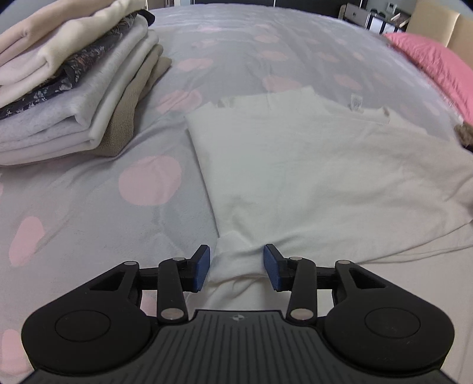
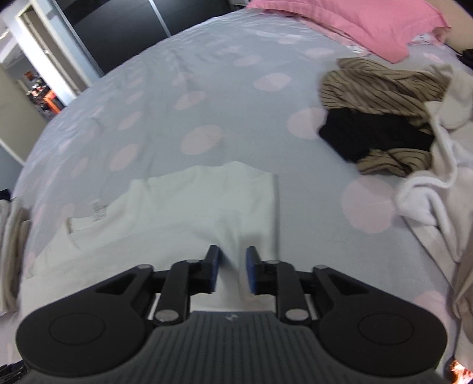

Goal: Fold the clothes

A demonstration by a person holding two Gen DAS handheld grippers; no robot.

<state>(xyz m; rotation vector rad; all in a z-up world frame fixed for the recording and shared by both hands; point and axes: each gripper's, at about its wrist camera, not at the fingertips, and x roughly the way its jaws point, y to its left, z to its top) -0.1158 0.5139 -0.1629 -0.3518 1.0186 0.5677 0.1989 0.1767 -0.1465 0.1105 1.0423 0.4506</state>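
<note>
A white garment (image 1: 295, 165) lies flat on the bed, partly folded, with a straight folded edge along its left side. My left gripper (image 1: 236, 267) is low over its near corner; its blue pads stand apart with a bunched ridge of the white cloth between them, not pinched. In the right wrist view the same white garment (image 2: 177, 212) lies under my right gripper (image 2: 233, 268). Those jaws stand a little apart, with a raised crease of the cloth in the gap.
A stack of folded clothes (image 1: 74, 88) sits at the far left on the grey, pink-dotted bed cover (image 1: 88, 206). A pink pillow (image 2: 354, 23) lies at the head. Unfolded striped and black clothes (image 2: 384, 118) and a white fleece item (image 2: 428, 183) are heaped at the right.
</note>
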